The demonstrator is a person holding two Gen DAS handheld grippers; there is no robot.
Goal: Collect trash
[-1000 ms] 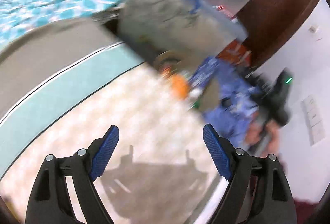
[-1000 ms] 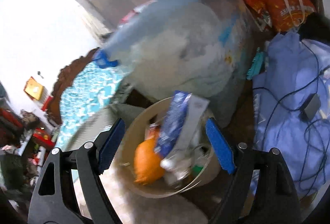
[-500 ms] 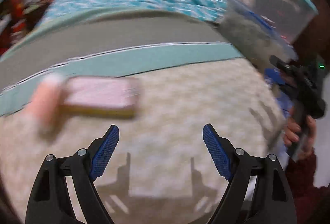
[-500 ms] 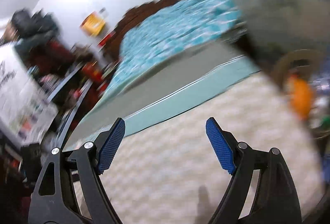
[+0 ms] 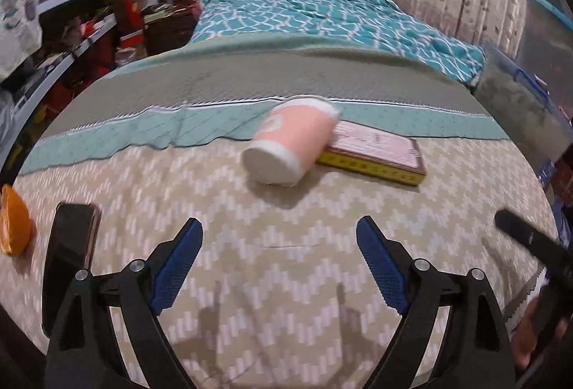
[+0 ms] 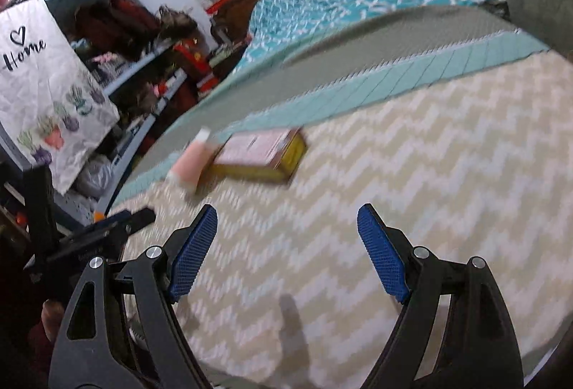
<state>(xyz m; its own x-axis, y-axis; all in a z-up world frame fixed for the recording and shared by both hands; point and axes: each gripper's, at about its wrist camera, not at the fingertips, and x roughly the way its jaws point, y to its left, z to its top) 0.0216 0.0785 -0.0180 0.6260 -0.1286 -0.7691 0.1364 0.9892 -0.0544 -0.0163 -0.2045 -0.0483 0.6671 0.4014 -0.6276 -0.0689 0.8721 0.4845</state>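
Pink paper cup (image 5: 292, 143) lies sideways against flat book (image 5: 376, 154).

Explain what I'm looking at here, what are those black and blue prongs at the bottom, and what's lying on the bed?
Those prongs are two hand-held claws, one in each of a person's hands; no robot arm is involved. A wide-angle camera on each claw looks forward along its fingers, giving the two pictures. The left claw and the right claw are both open and hold nothing. On the zigzag bedspread a pink paper cup lies on its side against a flat pink and yellow box. In the left view, a dark phone and something orange lie at the left. The task is collecting trash; the cup looks a likely target.
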